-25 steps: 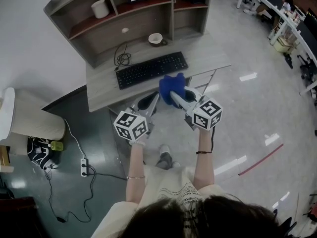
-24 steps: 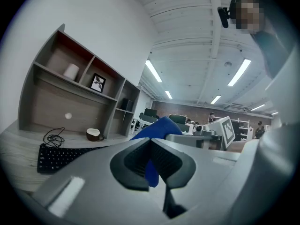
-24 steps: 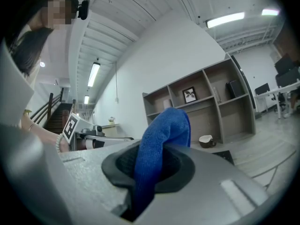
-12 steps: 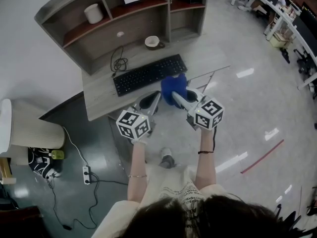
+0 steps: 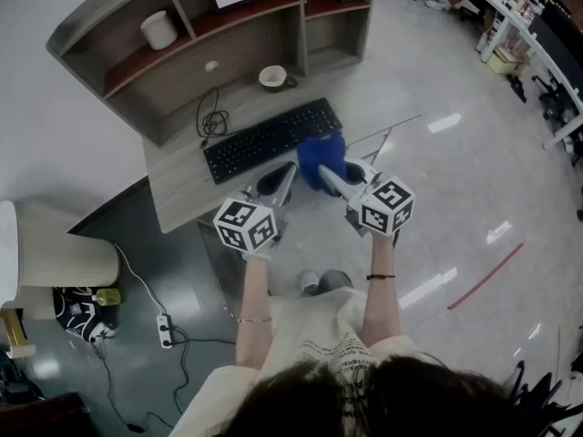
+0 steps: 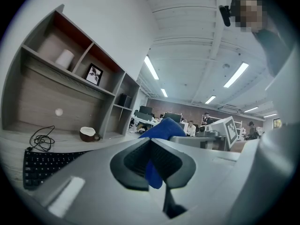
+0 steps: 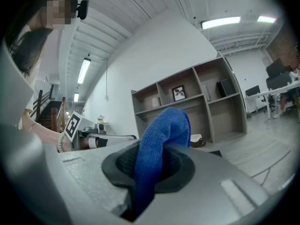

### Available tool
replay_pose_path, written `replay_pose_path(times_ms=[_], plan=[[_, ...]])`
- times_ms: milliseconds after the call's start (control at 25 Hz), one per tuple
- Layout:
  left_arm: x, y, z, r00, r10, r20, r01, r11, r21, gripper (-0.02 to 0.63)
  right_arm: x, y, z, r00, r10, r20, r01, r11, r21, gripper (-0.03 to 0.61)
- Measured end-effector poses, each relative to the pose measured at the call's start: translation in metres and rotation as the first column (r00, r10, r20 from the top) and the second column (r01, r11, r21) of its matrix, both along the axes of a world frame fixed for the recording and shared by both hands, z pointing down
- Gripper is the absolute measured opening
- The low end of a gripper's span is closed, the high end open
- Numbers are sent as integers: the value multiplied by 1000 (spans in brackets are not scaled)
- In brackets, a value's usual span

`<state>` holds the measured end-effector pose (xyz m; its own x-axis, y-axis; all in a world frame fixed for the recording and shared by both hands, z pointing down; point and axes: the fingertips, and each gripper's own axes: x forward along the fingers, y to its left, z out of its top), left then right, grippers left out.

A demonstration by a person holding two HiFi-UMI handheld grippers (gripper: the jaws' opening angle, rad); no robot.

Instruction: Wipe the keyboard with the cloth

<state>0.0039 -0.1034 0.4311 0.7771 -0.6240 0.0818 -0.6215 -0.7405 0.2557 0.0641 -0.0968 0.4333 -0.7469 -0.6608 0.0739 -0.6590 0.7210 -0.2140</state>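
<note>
Head view: cloth (image 5: pixel 319 156) bunched at the near right corner of the keyboard (image 5: pixel 264 141), both grippers on it. Left gripper (image 6: pixel 151 165) view: jaws closed, pinching a strip of cloth. Right gripper (image 7: pixel 151 165) view: jaws clamped on a thick fold.

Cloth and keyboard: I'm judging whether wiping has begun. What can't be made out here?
- Head view: the cloth, held by the right gripper, overlaps the front edge of the keyboard; whether they touch is unclear.
- Left gripper view: blue shows at the left gripper; pinched or merely behind, cannot tell.
- Left gripper view: the gripper's body hides most keys.
</note>
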Motion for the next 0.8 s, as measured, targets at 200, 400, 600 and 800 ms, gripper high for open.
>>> replay_pose_path(times_ms=[200,400,600,800], plan=[[-2,-7,6,1000,2,4,-2,1000,-17,-3,5,-6,7,1000,18,-7,-19,1000,-18,52],[4,-17,14,1000,0,5,0,999,-39,-2,8,-19,11,1000,10,-5,-10,999,-31,52],[11,-36,18,1000,-23,6,23,998,-56,-3,19,-41,16,1000,-4,-15,3,998,-56,52],[22,-62,25,999,-37,4,37,997,-74,-3,29,-70,21,999,-22,-25,20,997,-69,52]])
